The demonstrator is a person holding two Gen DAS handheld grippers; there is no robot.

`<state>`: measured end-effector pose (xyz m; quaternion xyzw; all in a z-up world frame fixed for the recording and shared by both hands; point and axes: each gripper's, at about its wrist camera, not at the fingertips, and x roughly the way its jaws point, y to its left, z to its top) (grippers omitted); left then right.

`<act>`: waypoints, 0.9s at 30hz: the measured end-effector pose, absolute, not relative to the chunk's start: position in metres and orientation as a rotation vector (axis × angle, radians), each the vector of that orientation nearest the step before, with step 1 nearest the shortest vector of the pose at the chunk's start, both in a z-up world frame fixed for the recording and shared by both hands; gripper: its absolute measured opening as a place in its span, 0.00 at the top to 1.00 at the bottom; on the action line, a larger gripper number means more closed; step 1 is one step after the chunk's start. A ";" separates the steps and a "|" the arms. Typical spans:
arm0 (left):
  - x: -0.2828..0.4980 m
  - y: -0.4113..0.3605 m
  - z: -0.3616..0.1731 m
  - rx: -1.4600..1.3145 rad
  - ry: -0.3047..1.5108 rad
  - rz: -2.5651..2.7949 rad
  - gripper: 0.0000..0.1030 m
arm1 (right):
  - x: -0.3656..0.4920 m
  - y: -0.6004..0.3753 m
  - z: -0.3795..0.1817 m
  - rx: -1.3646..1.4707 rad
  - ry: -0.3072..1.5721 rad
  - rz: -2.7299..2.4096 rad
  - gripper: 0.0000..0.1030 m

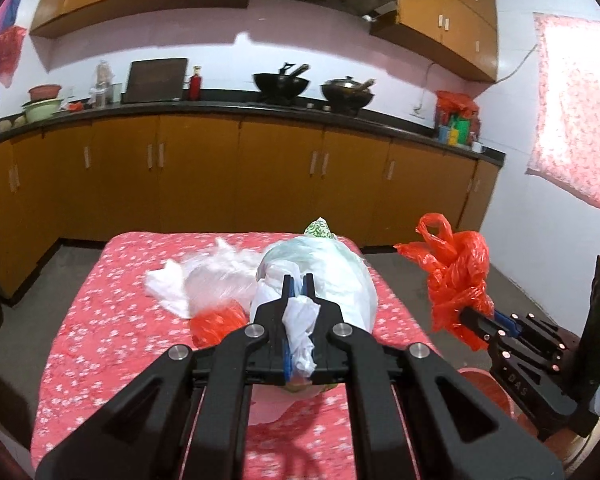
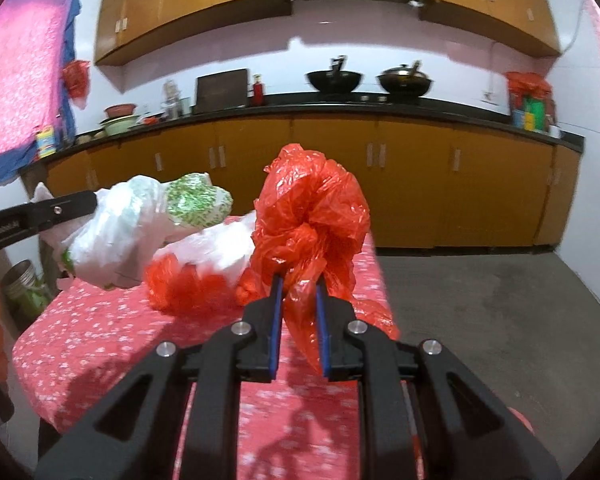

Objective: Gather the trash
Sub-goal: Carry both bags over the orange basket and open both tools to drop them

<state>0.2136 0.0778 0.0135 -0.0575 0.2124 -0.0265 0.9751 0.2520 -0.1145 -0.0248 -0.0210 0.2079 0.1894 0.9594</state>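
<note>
Left gripper (image 1: 299,284): pressed together on a twisted neck of the white plastic bag (image 1: 324,276), which bulges beyond the fingertips and appears lifted clear of the table with the red floral cloth (image 1: 100,320). A green-and-white patterned packet (image 2: 192,200) shows through the bag's far end.

Right gripper (image 2: 298,292): pinching a thin tail of the knotted red plastic bag (image 2: 316,216), whose bulk stands above the jaws, off the table.

Still on the cloth: a clear crumpled plastic bag (image 1: 216,268) and a second, smaller red bag (image 1: 216,324), lying close together. Collection is therefore incomplete in my judgement.

Risks noted:
- Both grips are on slippery film only. The white bag looks the heavier; a swing or jerk could draw the neck out of the jaws.
- The red bag is held by a narrow strip that could stretch or tear.
- With both grippers occupied, the remaining bags cannot be taken until one load is deposited. No bin is clearly identifiable in either view.
</note>
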 end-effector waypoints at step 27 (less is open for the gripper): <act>0.253 -0.214 -0.076 0.035 0.610 -0.550 0.96 | 0.225 -0.396 -0.138 0.113 0.588 -0.293 0.85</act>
